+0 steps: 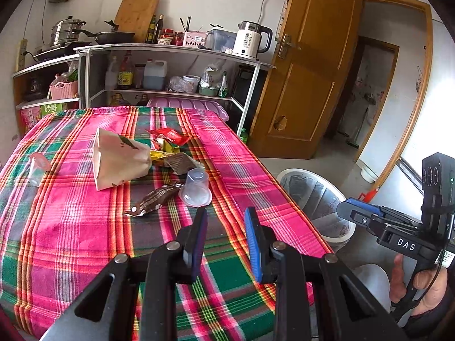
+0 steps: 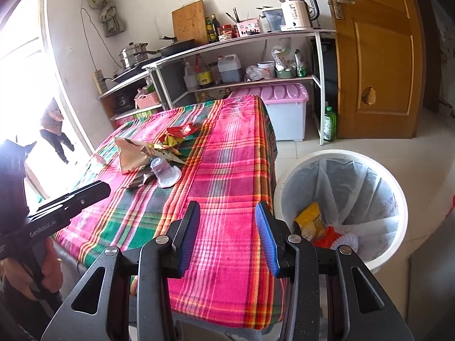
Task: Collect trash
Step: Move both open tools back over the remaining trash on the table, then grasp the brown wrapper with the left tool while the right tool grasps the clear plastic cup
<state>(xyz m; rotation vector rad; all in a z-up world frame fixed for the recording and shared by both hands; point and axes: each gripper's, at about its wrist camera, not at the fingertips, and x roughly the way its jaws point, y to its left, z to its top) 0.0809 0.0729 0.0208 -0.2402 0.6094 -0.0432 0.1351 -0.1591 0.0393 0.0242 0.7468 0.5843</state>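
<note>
The plaid-clothed surface carries a paper bag, crumpled wrappers, a brown wrapper and an upturned clear cup mid-surface, another cup near its left edge.

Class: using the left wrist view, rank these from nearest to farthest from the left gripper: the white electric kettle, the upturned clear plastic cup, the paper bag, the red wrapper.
From the left gripper:
1. Upturned clear plastic cup, just ahead on the tablecloth.
2. Paper bag, mid-table, left.
3. Red wrapper, beyond the bag.
4. White electric kettle, on the shelf top.
</note>
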